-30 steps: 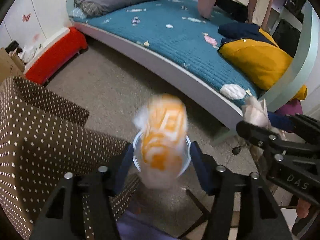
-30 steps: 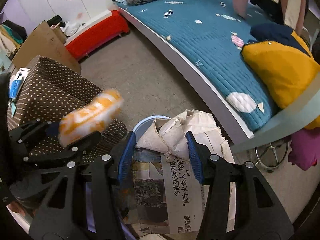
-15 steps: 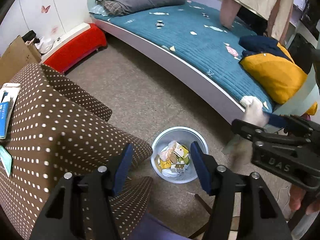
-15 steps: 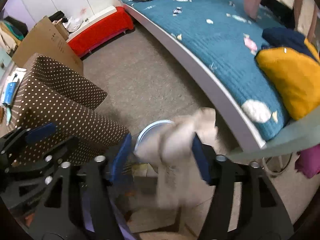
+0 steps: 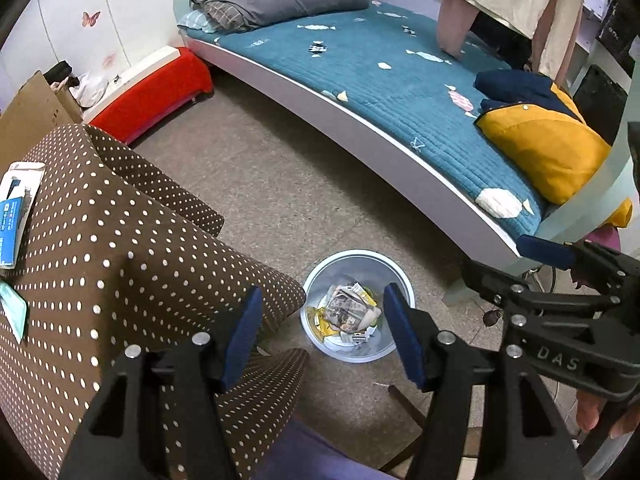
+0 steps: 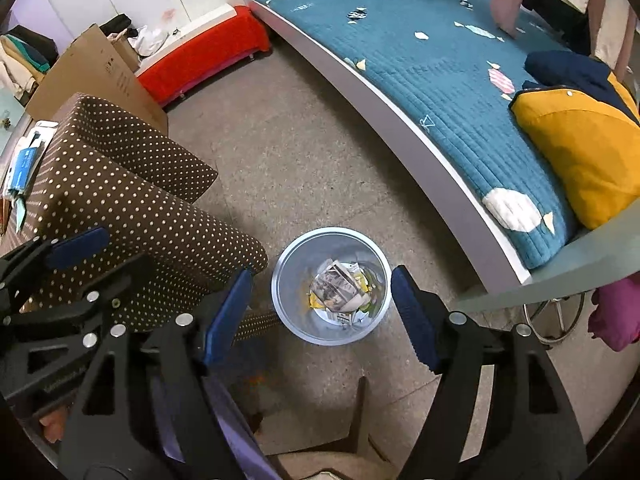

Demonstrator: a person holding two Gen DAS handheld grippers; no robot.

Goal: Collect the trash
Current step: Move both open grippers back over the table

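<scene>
A round pale-blue trash bin (image 5: pixel 394 276) stands on the floor below both grippers; it also shows in the right wrist view (image 6: pixel 288 276). Crumpled newspaper (image 5: pixel 348 306) and a yellow wrapper lie inside it, seen too in the right wrist view (image 6: pixel 334 286). My left gripper (image 5: pixel 322 334) is open and empty, high above the bin. My right gripper (image 6: pixel 320 312) is open and empty, also above the bin. The right gripper shows at the right of the left wrist view (image 5: pixel 532 276).
A brown polka-dot armchair (image 5: pixel 100 248) stands left of the bin. A bed with a teal quilt (image 5: pixel 380 80) runs across the back, with a yellow pillow (image 5: pixel 548 152). A red bench (image 5: pixel 156 92) and cardboard (image 6: pixel 96 76) are at the far left. A chair leg (image 6: pixel 356 412) is below.
The orange wrapper left my left gripper and the crumpled newspaper left my right gripper; both now lie in the bin. Both grippers have risen higher above it.
</scene>
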